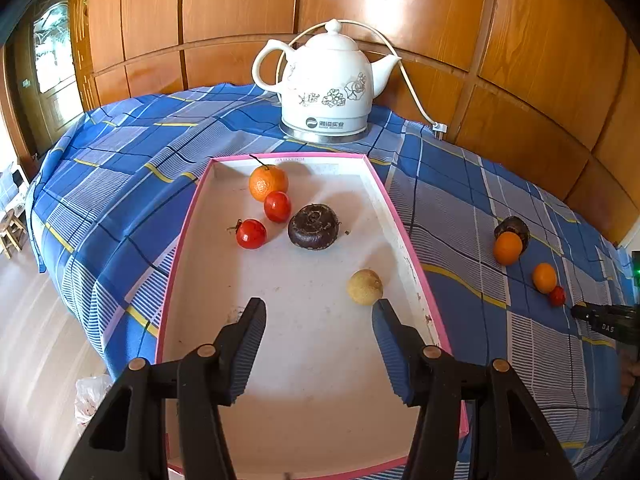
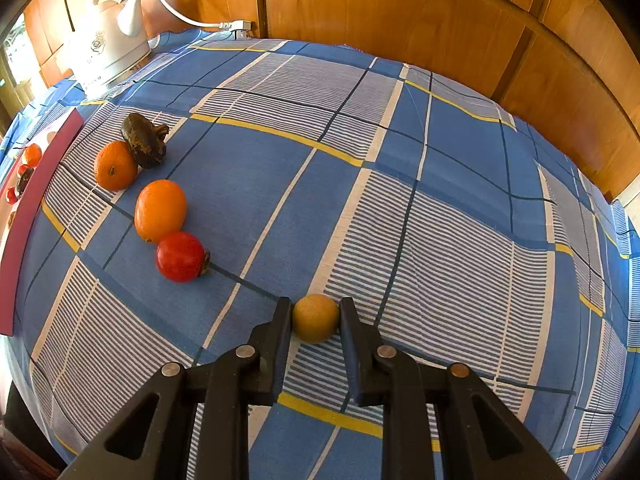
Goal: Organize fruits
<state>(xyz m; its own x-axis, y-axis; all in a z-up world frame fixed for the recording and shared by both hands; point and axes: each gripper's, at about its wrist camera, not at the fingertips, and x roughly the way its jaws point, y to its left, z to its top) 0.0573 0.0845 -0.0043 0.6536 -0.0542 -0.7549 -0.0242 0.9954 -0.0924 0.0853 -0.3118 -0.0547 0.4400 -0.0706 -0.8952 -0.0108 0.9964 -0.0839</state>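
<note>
Pinching tan fruit [image 2: 315,323] on surface [image 2: 400,160]: right hand-held gripper [image 2: 315,320], pads tight on both sides. Left hand-held gripper [image 1: 319,322] part-open, empty, above tray [image 1: 404,224]. Tray holds orange [image 1: 268,182], two tomatoes [image 1: 251,233], dark fruit [image 1: 313,226], second tan fruit [image 1: 364,287] by right wall.

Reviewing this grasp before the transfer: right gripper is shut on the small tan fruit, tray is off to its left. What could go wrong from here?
1. The right gripper pinches the round tan fruit only at its fingertips; it may squirt out on lifting.
2. The red tomato and oranges lie between it and the pink-rimmed tray; a low sweep could knock them rolling.
3. The open left gripper hovers over the tray and may block the drop.
</note>
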